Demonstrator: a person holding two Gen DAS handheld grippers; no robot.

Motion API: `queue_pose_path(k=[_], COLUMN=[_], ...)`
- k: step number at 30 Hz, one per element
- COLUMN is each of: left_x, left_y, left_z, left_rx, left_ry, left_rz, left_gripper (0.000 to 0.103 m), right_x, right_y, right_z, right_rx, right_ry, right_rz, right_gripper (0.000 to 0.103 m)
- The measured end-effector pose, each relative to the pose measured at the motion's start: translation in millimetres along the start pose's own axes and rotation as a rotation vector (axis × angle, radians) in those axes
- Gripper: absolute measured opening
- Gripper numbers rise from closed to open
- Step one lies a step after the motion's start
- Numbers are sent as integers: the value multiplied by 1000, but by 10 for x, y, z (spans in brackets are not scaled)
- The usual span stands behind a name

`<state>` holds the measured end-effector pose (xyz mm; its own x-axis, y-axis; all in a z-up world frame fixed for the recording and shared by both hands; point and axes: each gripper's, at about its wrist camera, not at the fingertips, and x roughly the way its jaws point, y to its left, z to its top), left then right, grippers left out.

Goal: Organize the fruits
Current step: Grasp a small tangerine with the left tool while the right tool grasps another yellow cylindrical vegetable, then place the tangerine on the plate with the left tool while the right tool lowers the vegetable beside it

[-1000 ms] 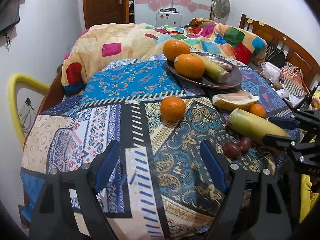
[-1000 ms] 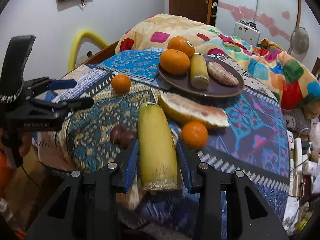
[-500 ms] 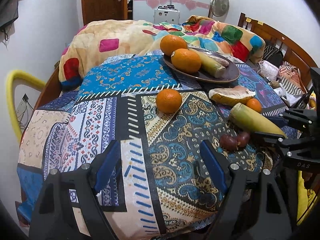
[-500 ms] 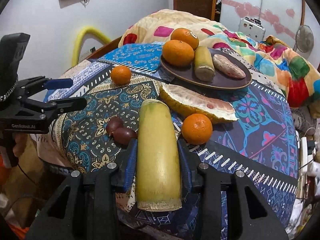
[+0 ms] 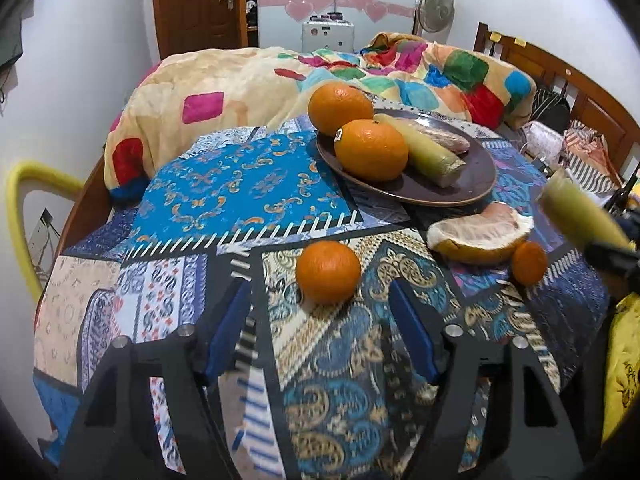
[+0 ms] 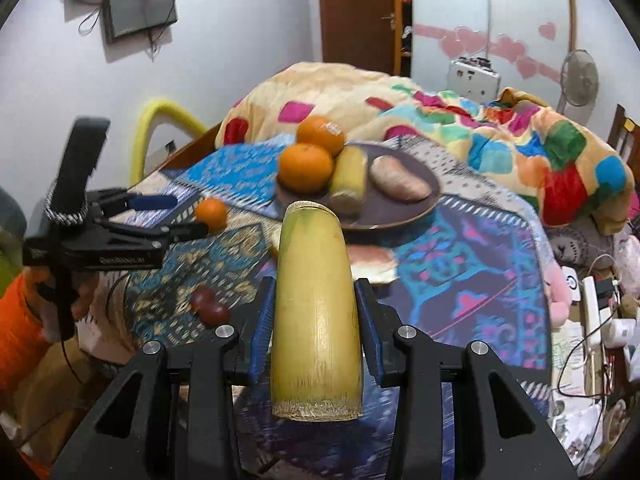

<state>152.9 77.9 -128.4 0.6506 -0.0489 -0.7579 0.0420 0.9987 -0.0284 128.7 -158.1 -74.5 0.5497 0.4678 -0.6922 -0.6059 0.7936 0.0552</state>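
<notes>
Lifted off the desk (image 5: 192, 280) now, the sugarcane piece (image 6: 316, 312) sits clamped in the right claw (image 6: 316, 320); keep it level toward the plate (image 6: 416, 210) at twelve o'clock. Left claw (image 5: 320, 332) gapes wide, holding nothing.

A thick yellow-green sugarcane piece (image 6: 316, 312) sat clamped between the right tongs (image 6: 315, 320), raised clear of the counter, its cut end nearest the camera. A loose orange (image 5: 328, 271) lay just ahead of the gaping left tongs (image 5: 320, 332). Farther ahead, the brown plate (image 5: 476, 184) held two oranges (image 5: 370, 149), a shorter cane piece (image 5: 430, 152) and a pinkish tuber. A pomelo wedge (image 5: 478, 233) and small tangerine (image 5: 529, 262) lay touching, right of the left tongs.
</notes>
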Motion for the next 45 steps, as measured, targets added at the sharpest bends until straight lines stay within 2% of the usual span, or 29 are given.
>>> queue_pose_path(k=[4,6,9,12,20,29,38,45], left_x=[125,174,228,233,144,142,335,488], left_y=[2,22,75,91,8,-346,-608,-633], left_z=[63,75,74,91,256,572,694,735], left_rx=[4,-6,-36,-49,-52,9,65,62], left_ry=[16,25,43,45,11,-52,-43,-25], left_rz=[14,22,-29,-59,-61,-77,-93,-103], left_gripper=[63,57,50,37,37,37,37,37], right_x=[5,16,50,87,190,260,501,741], right_y=[-174,-259,-371,-450,-604,-660,-656,-621], right_z=[72,102,128,135,183,419,631,740], right_rx=[28,42,67,80,98,90,79,69], right_ry=[-23,-32,-43,-46,-54,-92,-81,-44], right_rz=[-23,-30,-29,-33,-28,-21,-11,-5], right_gripper=[36,36,36,36,36,36,36,36])
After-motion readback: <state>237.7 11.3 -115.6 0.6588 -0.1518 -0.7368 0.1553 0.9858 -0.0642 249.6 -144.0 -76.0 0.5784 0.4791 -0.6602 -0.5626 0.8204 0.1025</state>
